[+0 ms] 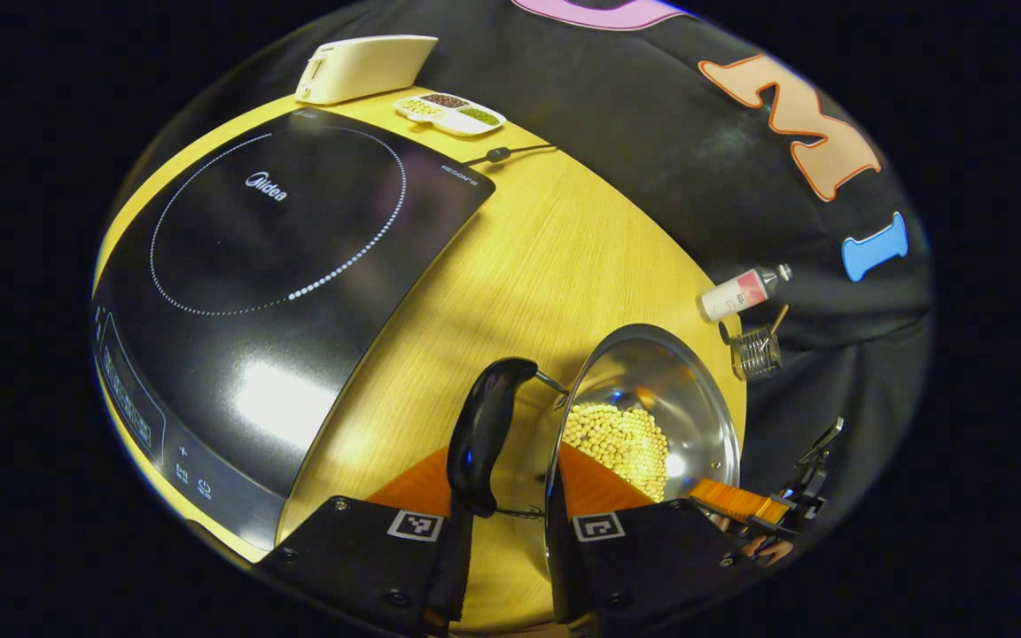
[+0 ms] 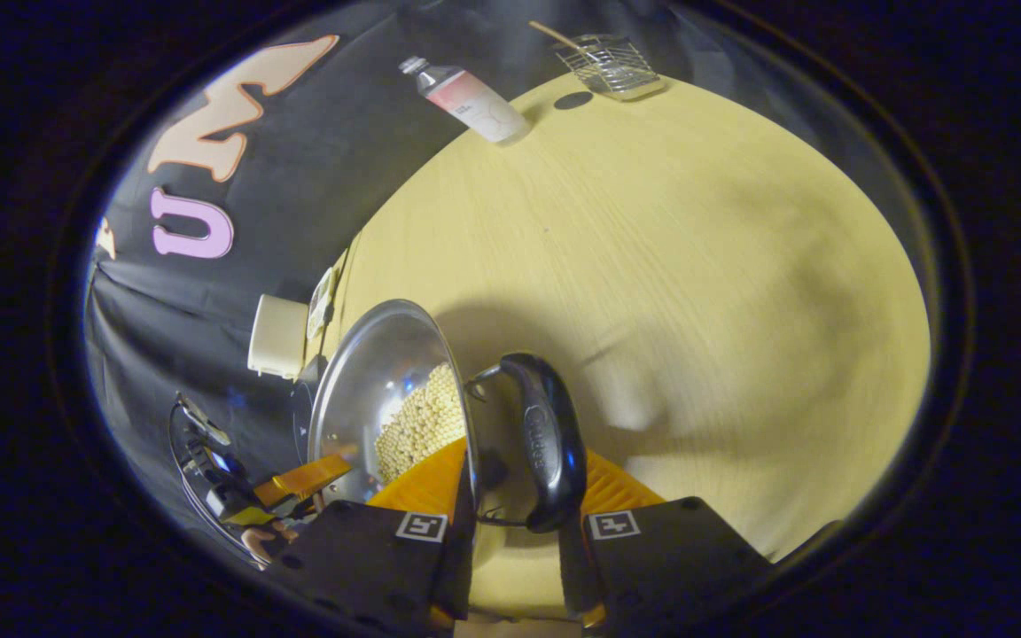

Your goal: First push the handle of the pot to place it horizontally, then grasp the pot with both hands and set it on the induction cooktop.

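Pot [image 1: 652, 416] of steel, holding a heap of pale beans [image 1: 621, 443], sits on the wooden desk [image 1: 546, 257] near its right edge as my left gripper view shows it, well apart from the induction cooktop [image 1: 280, 292]. My left tool [image 1: 510, 523] has its two fingers spread around one black side handle [image 1: 484, 434] of the pot — one finger on the outer side of the handle, the other reaching in over the rim above the beans. I cannot tell whether either finger actually presses on anything, so I call it open around the handle, not clamped.

In the right gripper view my right tool [image 2: 515, 523] does the same at the opposite handle [image 2: 550, 443]: one finger lies inside the pot's rim, the other outside the black grip, with a gap visible between them. Both handles stand roughly along the rim, on wire brackets. Each view also shows the other tool farther off, at the far side of the pot, with fingers of a hand under it.

Cooktop takes up the left part of the desk, its glass bare. Behind it, at the back edge, sit a white box [image 1: 364, 66] and a small divided dish [image 1: 450, 112] of seeds. Near the desk's far right edge stand a pink-and-white tube [image 1: 741, 294] and a wire holder [image 1: 756, 352] — close together.
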Available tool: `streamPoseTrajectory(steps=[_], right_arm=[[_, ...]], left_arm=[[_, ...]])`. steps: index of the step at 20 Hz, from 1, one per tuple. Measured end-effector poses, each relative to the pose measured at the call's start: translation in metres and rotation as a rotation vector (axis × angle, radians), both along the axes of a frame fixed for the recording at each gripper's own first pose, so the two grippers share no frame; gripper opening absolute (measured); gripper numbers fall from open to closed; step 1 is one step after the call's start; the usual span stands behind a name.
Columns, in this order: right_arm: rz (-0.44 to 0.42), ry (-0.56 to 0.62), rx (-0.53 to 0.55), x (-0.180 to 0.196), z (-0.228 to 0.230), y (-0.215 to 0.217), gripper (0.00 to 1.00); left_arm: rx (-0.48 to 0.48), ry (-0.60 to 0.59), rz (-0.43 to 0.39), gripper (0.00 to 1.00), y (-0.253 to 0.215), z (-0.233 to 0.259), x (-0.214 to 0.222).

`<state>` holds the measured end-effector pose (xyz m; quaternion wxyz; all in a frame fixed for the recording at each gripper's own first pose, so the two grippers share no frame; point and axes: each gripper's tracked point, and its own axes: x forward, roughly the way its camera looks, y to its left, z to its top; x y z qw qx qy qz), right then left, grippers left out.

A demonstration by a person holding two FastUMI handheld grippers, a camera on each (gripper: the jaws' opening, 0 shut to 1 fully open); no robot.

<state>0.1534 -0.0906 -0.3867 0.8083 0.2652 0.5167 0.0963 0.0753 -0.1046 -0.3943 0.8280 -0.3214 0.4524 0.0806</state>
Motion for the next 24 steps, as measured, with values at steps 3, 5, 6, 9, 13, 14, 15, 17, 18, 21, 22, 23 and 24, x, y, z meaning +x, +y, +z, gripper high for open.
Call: streamPoseTrajectory(steps=[3, 5, 6, 9, 13, 14, 15, 17, 18, 21, 22, 23, 24], right_arm=[[0.016, -0.054, 0.001, -0.005, 0.011, 0.006, 0.43], [0.015, -0.099, 0.007, -0.006, 0.02, 0.009, 0.43], [0.015, -0.115, 0.011, -0.008, 0.024, 0.01, 0.43], [0.012, -0.147, 0.017, -0.011, 0.039, 0.015, 0.43], [0.034, -0.177, 0.023, -0.019, 0.058, 0.027, 0.43], [0.039, -0.186, 0.026, -0.022, 0.063, 0.033, 0.43], [0.043, -0.196, 0.029, -0.023, 0.068, 0.039, 0.43], [0.054, -0.215, 0.035, -0.027, 0.075, 0.052, 0.43], [0.059, -0.223, 0.037, -0.031, 0.079, 0.059, 0.43], [0.066, -0.242, 0.04, -0.033, 0.085, 0.085, 0.43], [0.065, -0.246, 0.038, -0.035, 0.086, 0.094, 0.43], [0.064, -0.252, 0.035, -0.036, 0.088, 0.104, 0.43], [0.062, -0.259, 0.03, -0.038, 0.09, 0.115, 0.43]], left_arm=[[0.019, -0.038, 0.015, 0.37, 0.005, 0.009, -0.003], [0.042, -0.078, 0.015, 0.37, 0.008, 0.017, -0.004], [0.046, -0.093, 0.015, 0.37, 0.009, 0.021, -0.004], [0.05, -0.128, 0.021, 0.36, 0.013, 0.035, -0.007], [0.047, -0.147, 0.044, 0.36, 0.023, 0.051, -0.019], [0.045, -0.152, 0.054, 0.36, 0.028, 0.054, -0.022], [0.043, -0.156, 0.061, 0.36, 0.033, 0.058, -0.025], [0.041, -0.166, 0.076, 0.36, 0.045, 0.065, -0.03], [0.041, -0.173, 0.079, 0.36, 0.051, 0.067, -0.032], [0.047, -0.199, 0.09, 0.39, 0.075, 0.075, -0.034], [0.047, -0.204, 0.084, 0.39, 0.084, 0.076, -0.034], [0.044, -0.208, 0.082, 0.39, 0.093, 0.077, -0.035], [0.037, -0.208, 0.079, 0.36, 0.103, 0.077, -0.035]])
